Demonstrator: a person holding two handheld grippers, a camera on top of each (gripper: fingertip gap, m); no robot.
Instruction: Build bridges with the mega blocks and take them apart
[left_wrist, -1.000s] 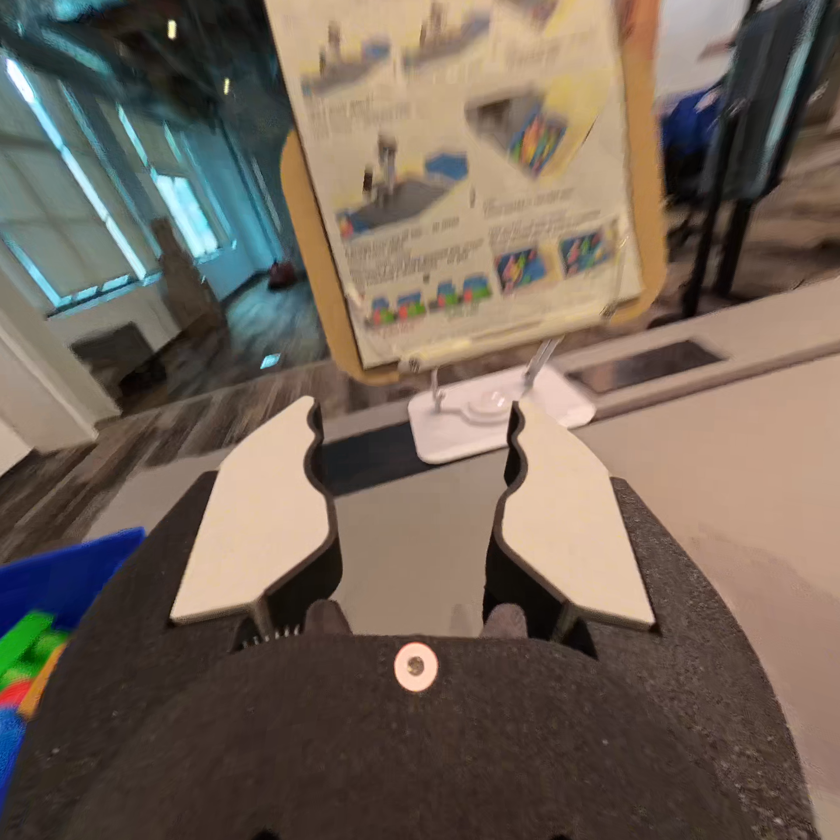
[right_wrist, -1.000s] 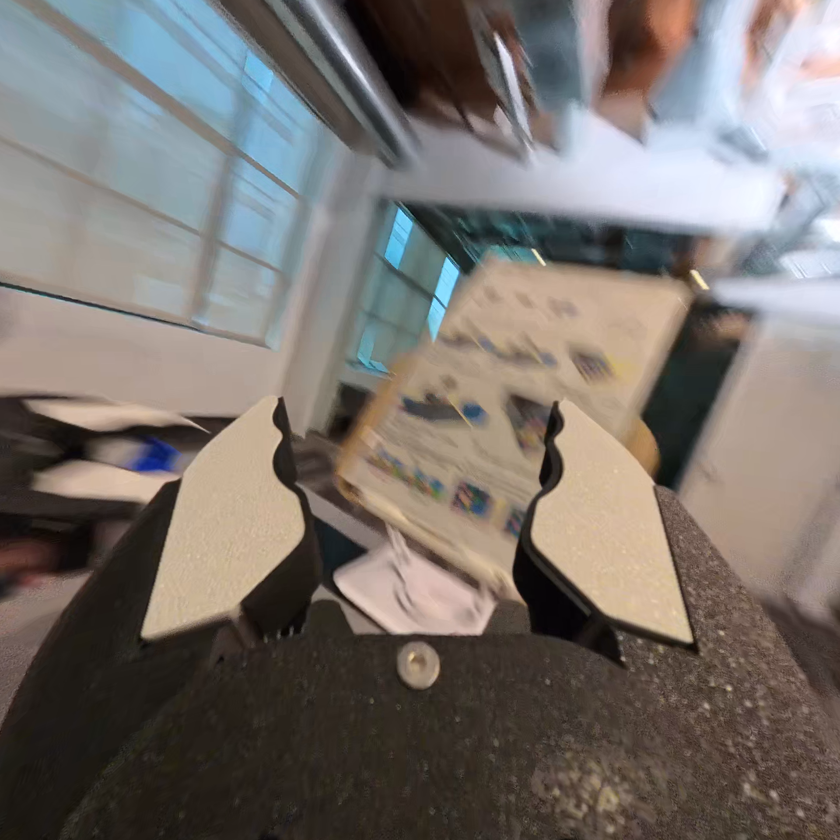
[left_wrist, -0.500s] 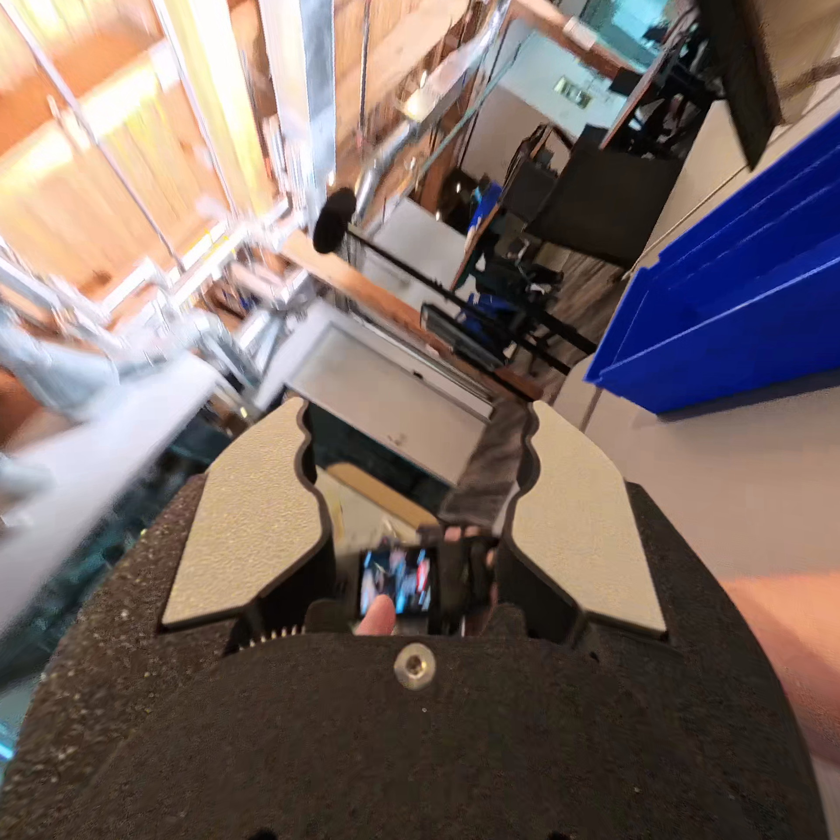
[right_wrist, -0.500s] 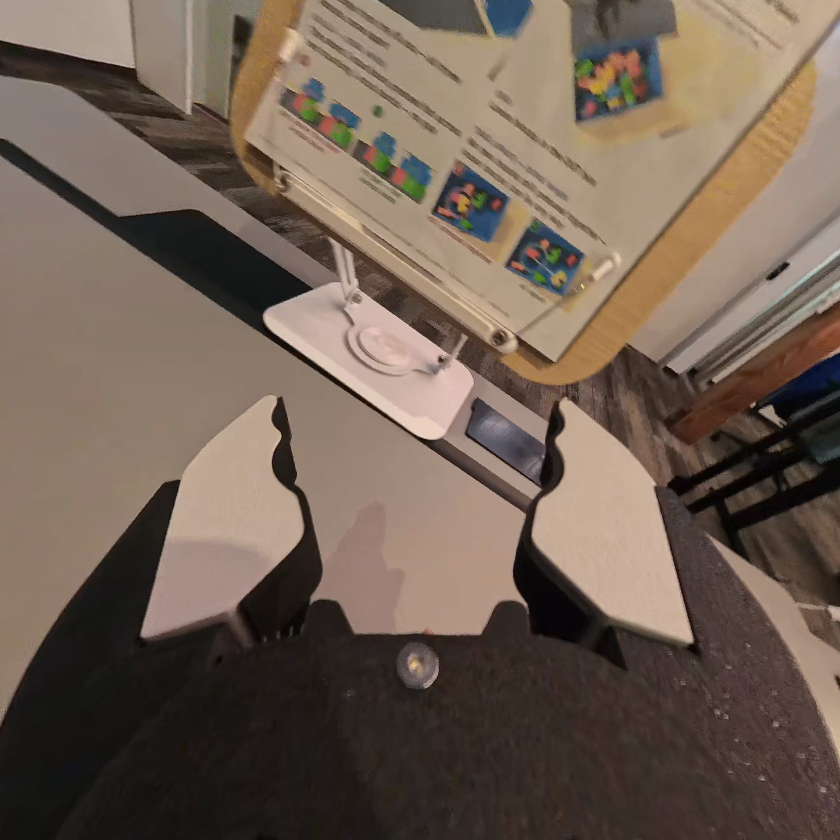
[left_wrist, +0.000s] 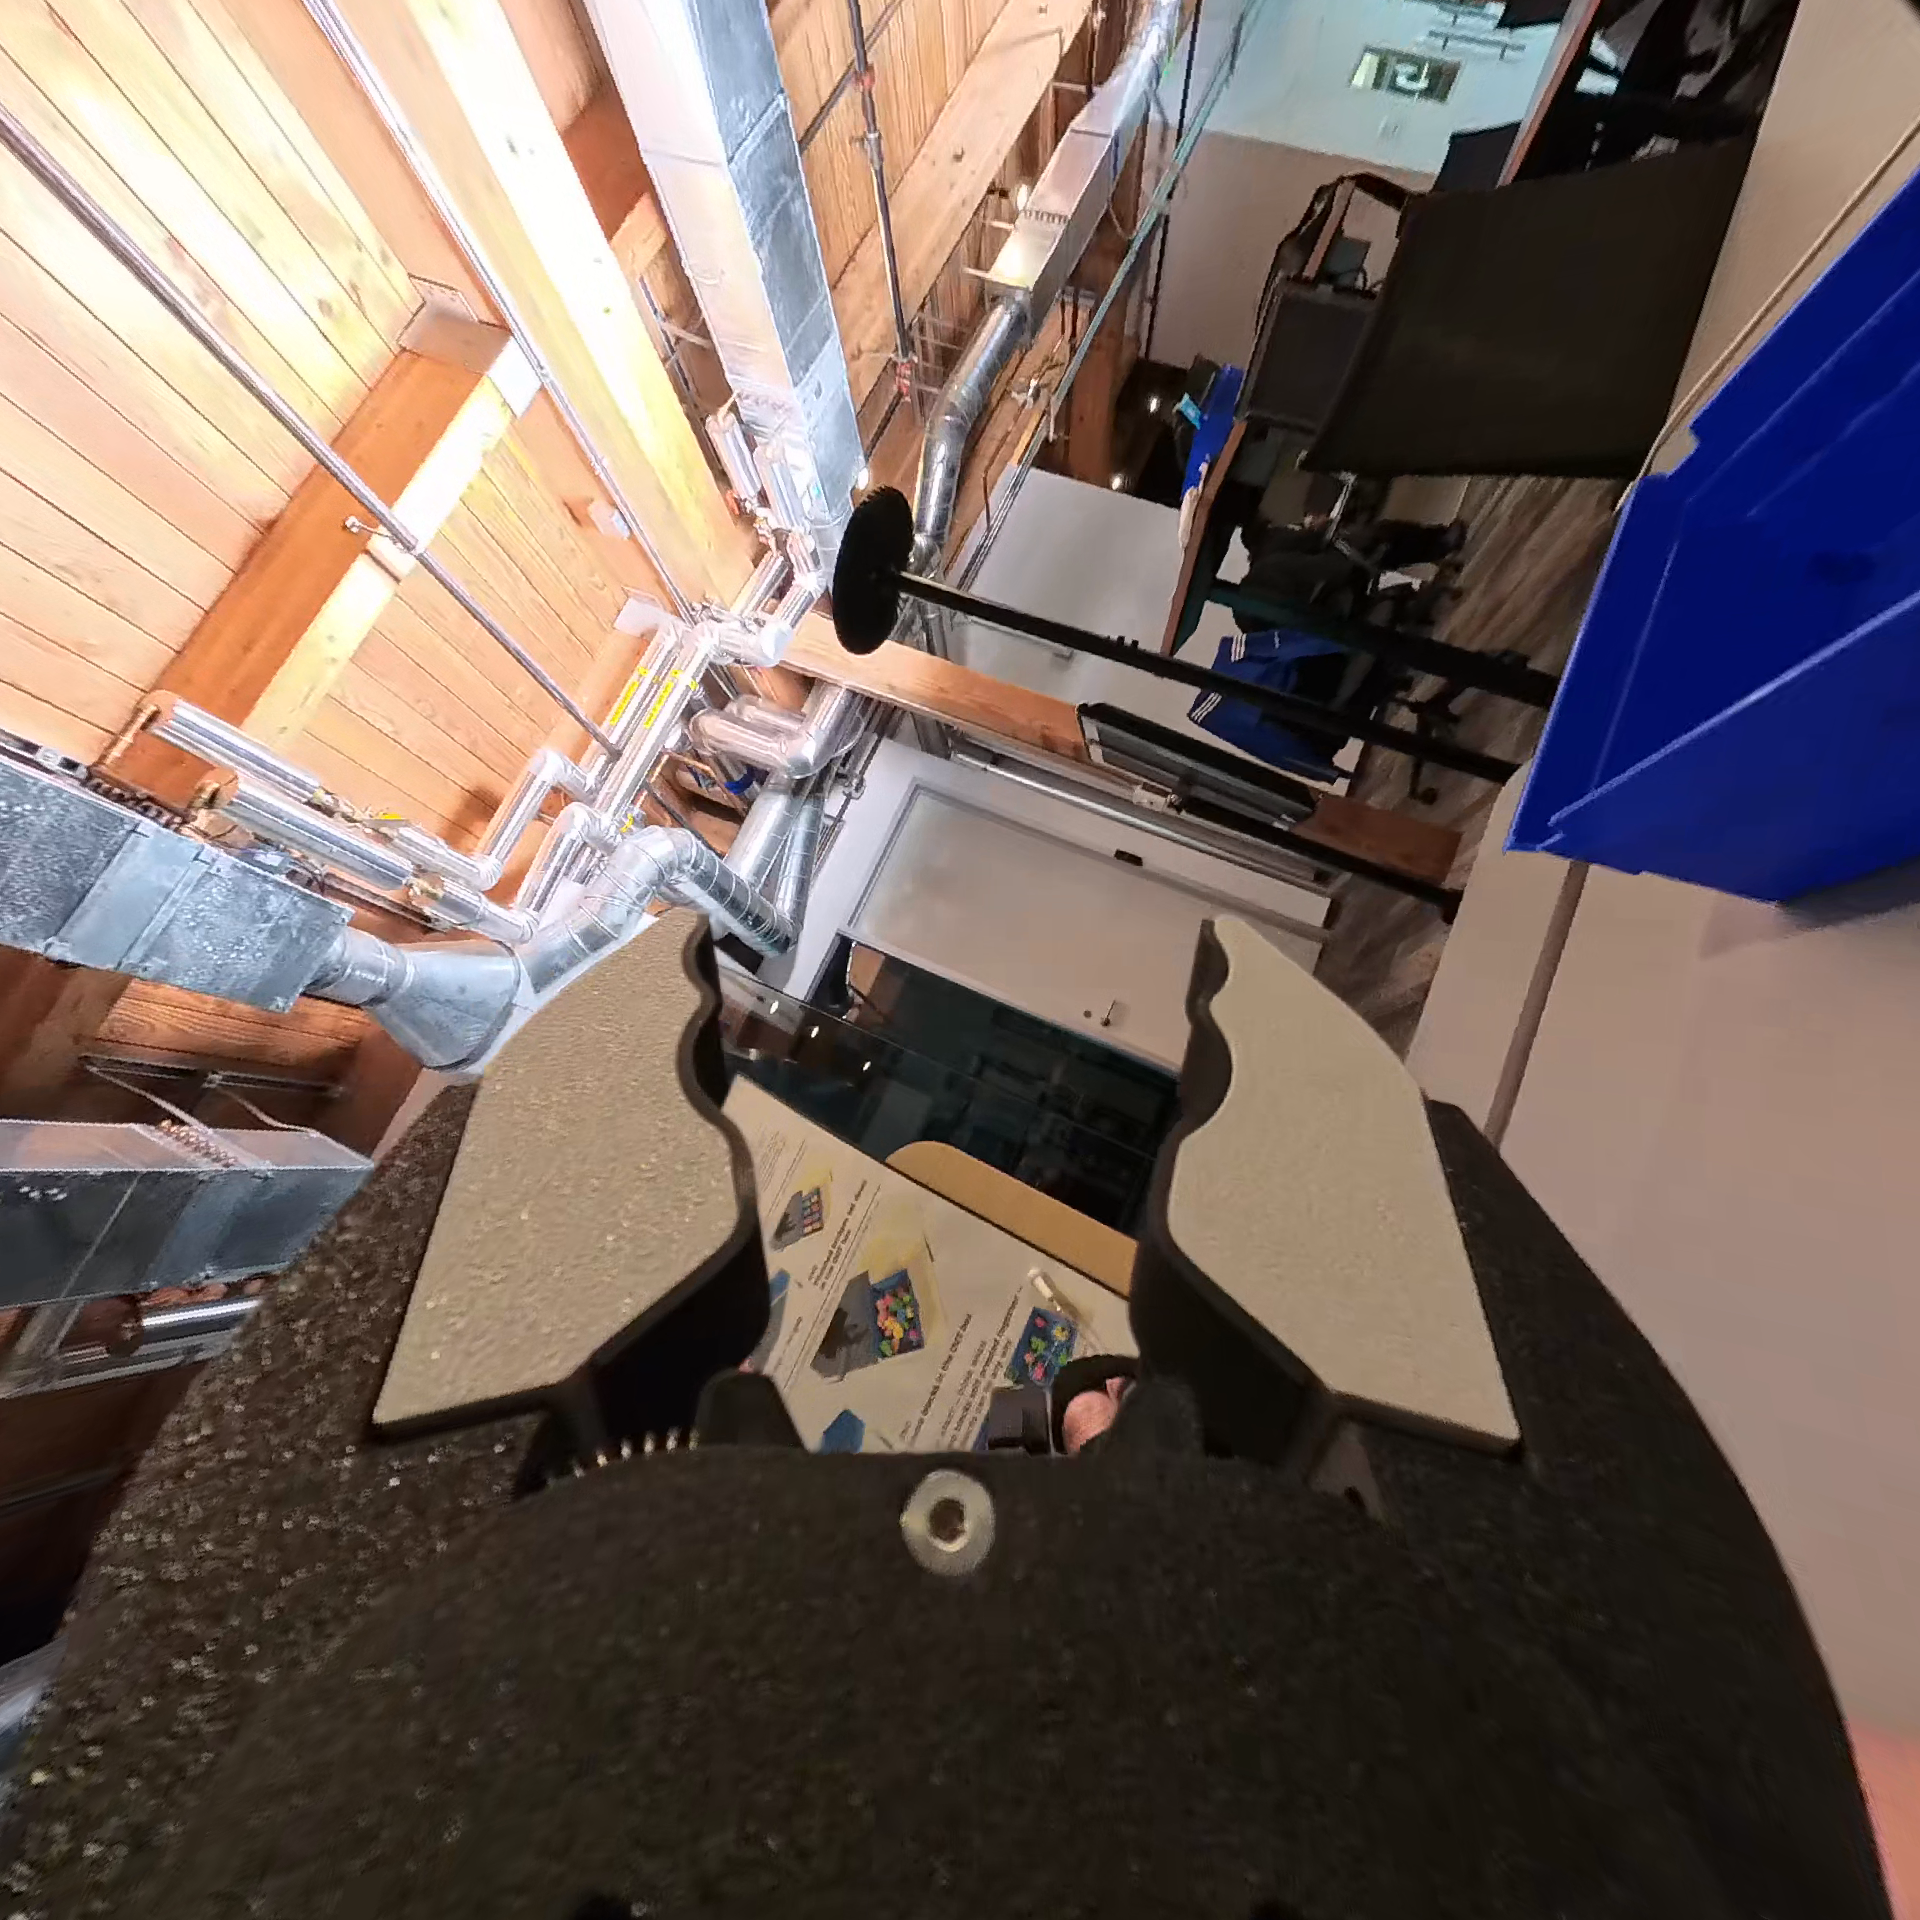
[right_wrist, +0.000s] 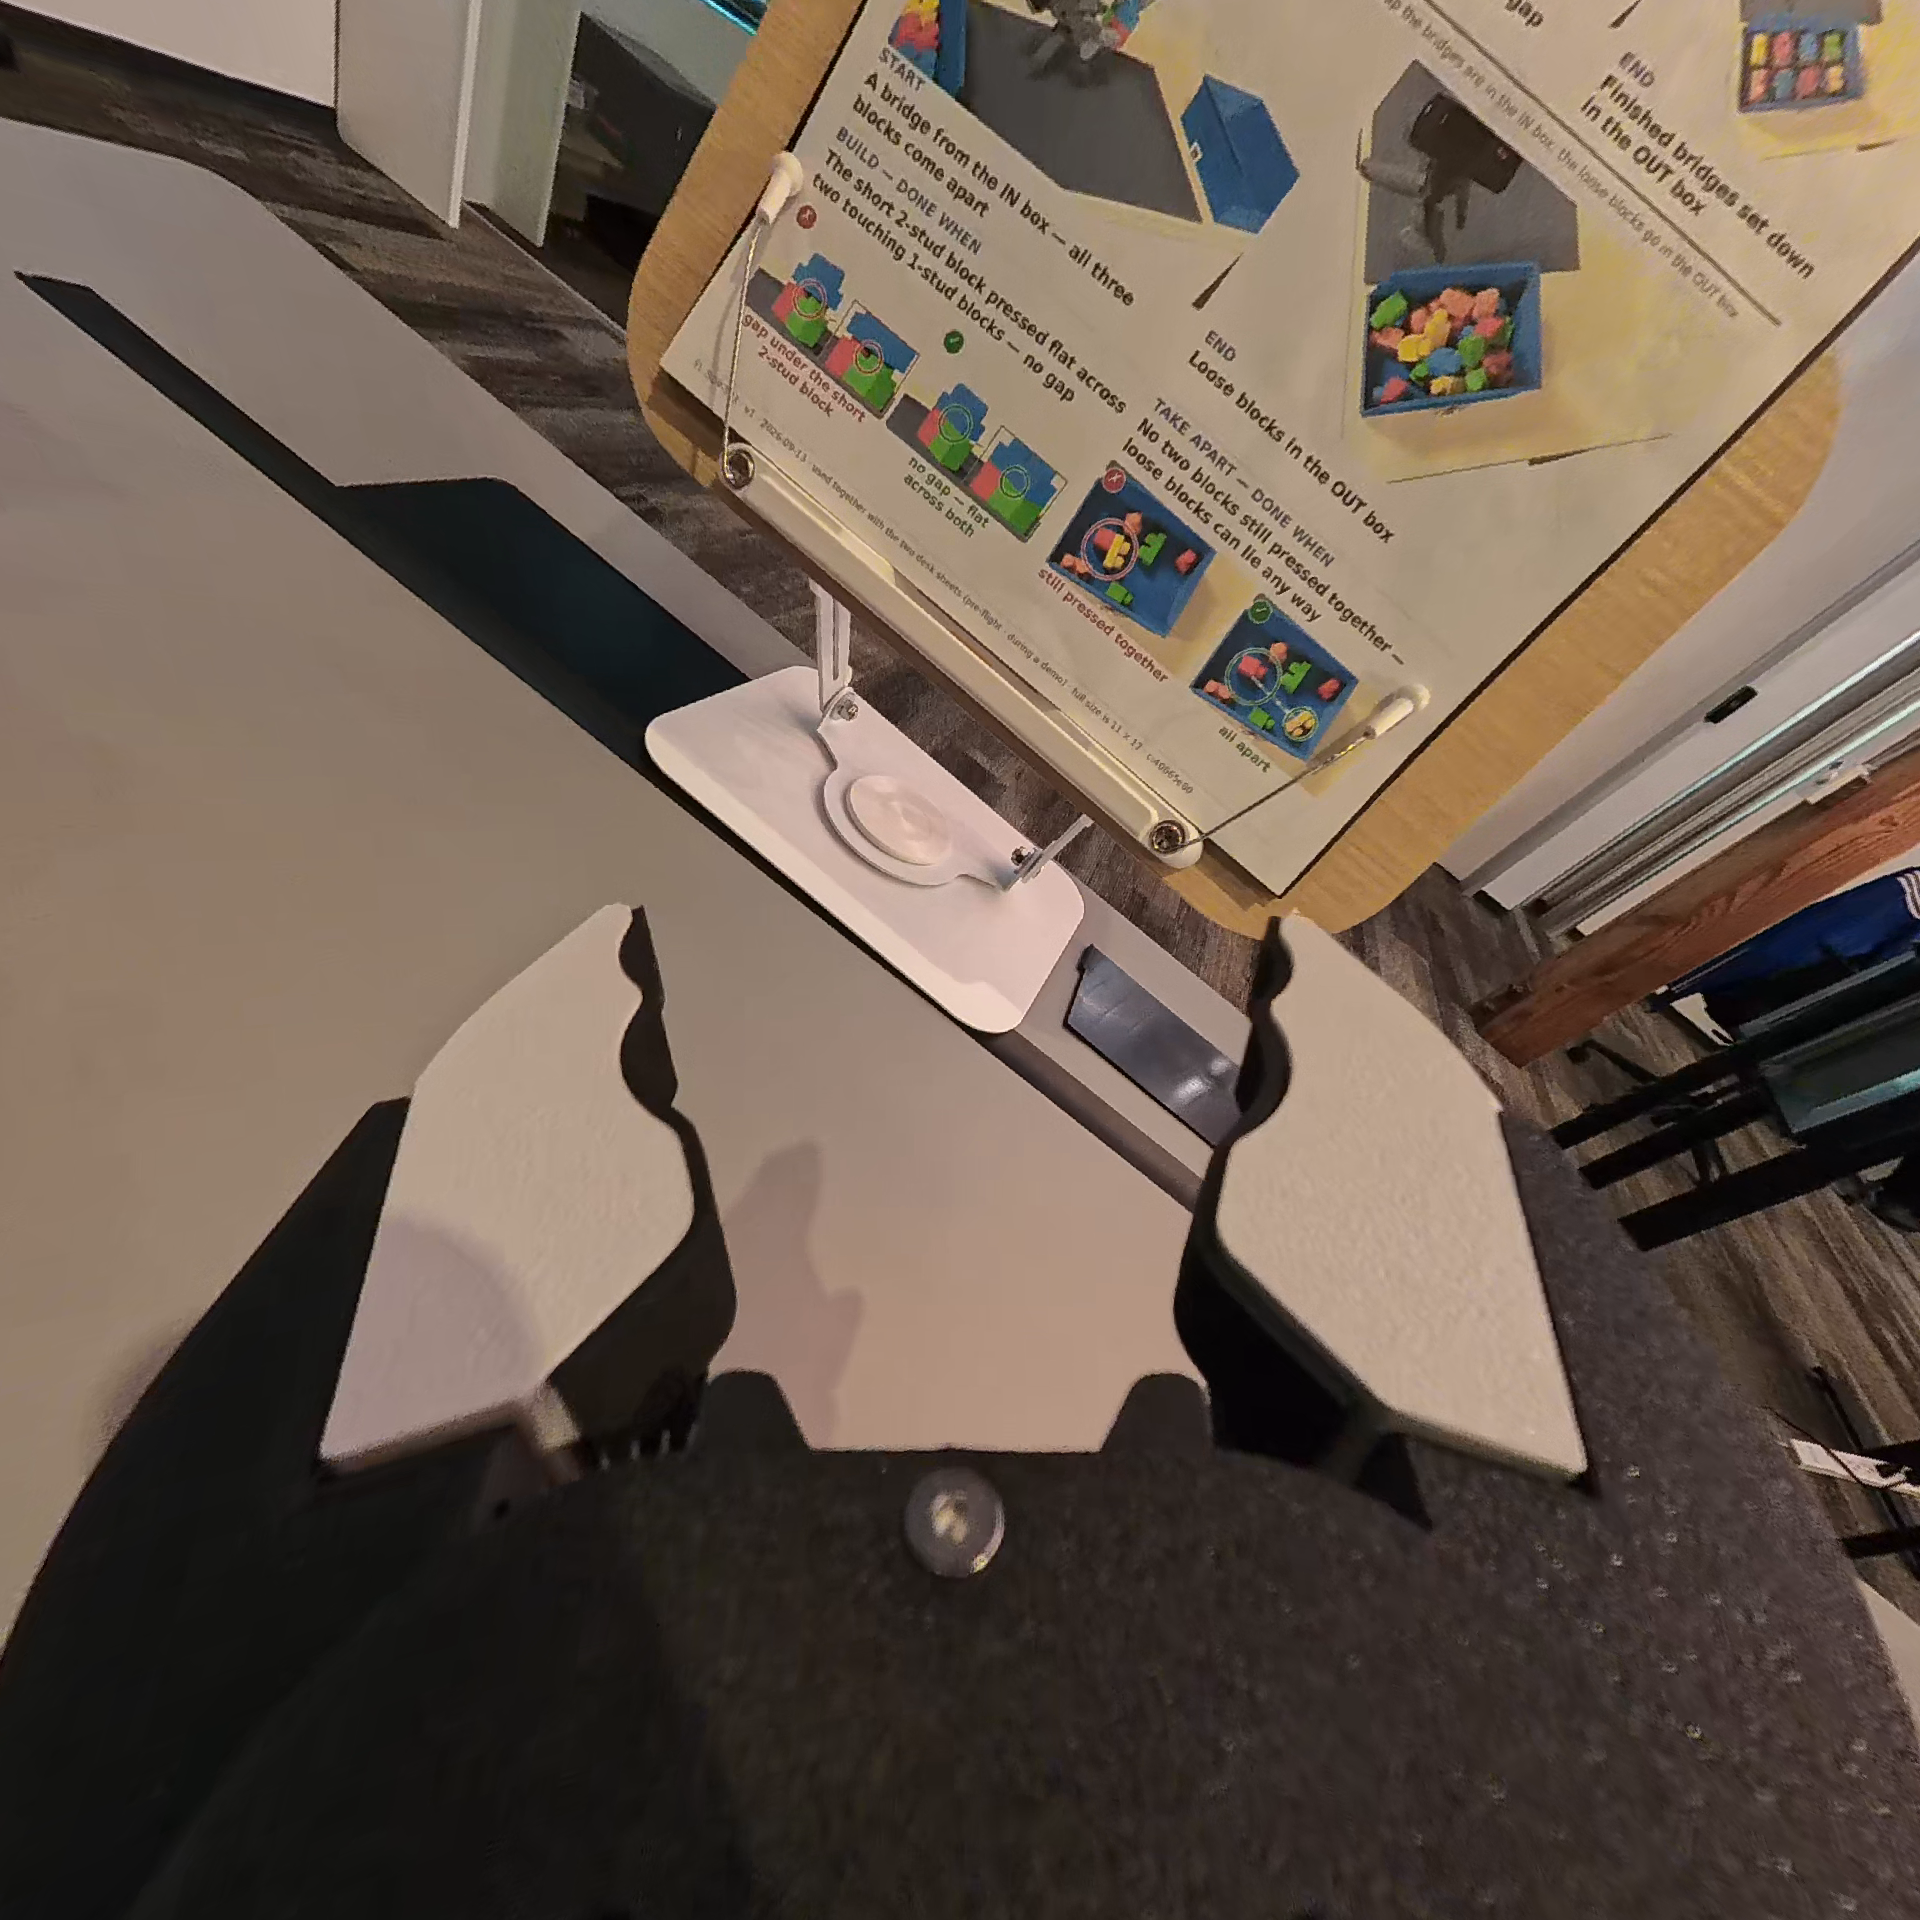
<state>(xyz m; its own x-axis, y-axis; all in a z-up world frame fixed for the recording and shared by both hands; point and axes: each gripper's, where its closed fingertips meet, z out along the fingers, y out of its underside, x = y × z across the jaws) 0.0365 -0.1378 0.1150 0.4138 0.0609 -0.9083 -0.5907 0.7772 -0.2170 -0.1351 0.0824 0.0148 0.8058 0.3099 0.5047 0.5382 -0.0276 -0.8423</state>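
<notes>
Both grippers empty, nothing of the task in hand yet. Left gripper (left_wrist: 951, 997) is rolled sideways and pitched up: past its fingers are ceiling ducts and wood planks, so it looks parked or mid-swing rather than aimed at work. Its fingers stand wide apart, nothing between them. One blue bin (left_wrist: 1756, 582) sits off beyond the right finger, well apart; only its outer wall shows, contents hidden. Low between the fingers, a slice of the instruction sheet (left_wrist: 883, 1278).

Right gripper (right_wrist: 956, 987) points along the grey table (right_wrist: 260, 810), fingers wide, only bare tabletop between them. Just ahead of the fingertips: one white stand (right_wrist: 873, 831) carrying the same instruction sheet (right_wrist: 1299, 343) on one tan backing board (right_wrist: 1621, 665), propped tilted, likely so the operator can read it while working.

Mega blocks: no real ones in either view, only printed pictures on the sheet. Probably in the bin; cannot confirm. Count: two grippers, one bin, one stand, one sheet.
</notes>
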